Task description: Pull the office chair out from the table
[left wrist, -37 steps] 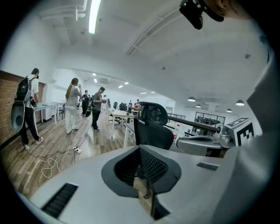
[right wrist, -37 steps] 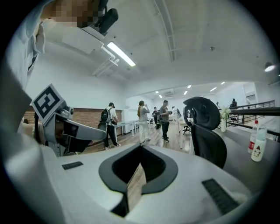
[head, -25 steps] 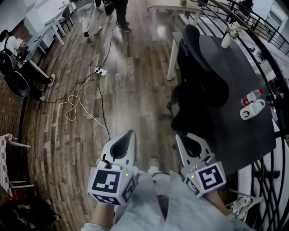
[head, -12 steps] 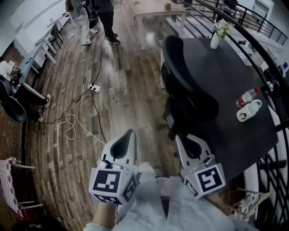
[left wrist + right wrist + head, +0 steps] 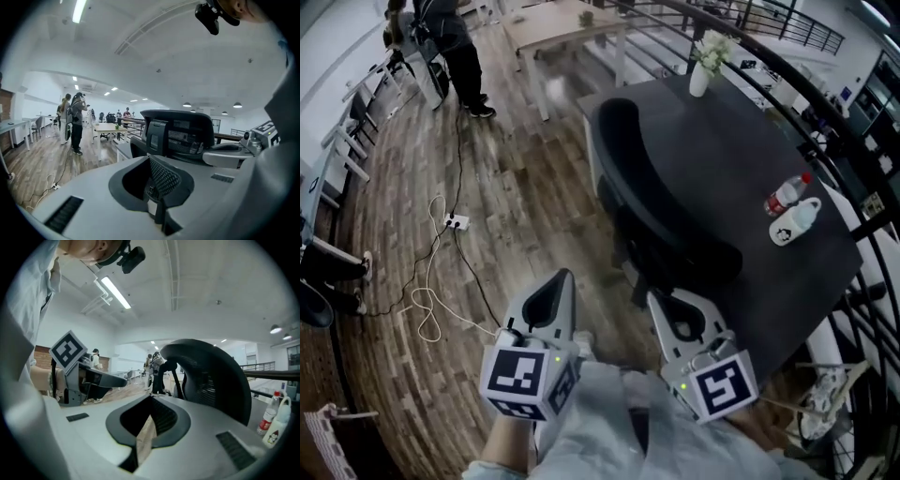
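Approach stage. Compared with a second ago, the office chair (image 5: 652, 202) lies nearer and more squarely ahead of the left gripper (image 5: 557, 281) and right gripper (image 5: 664, 302). It is apparently still tucked against the counter (image 5: 741, 150). Both pairs of fingers are clenched on nothing, and the chair is not yet touched.

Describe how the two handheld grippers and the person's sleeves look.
Both the left gripper and right gripper are pale grey, tapering shells with a dark teardrop opening near the tip. Each carries a cube of black-and-white square markers and a small green light. The person's sleeves are light grey.
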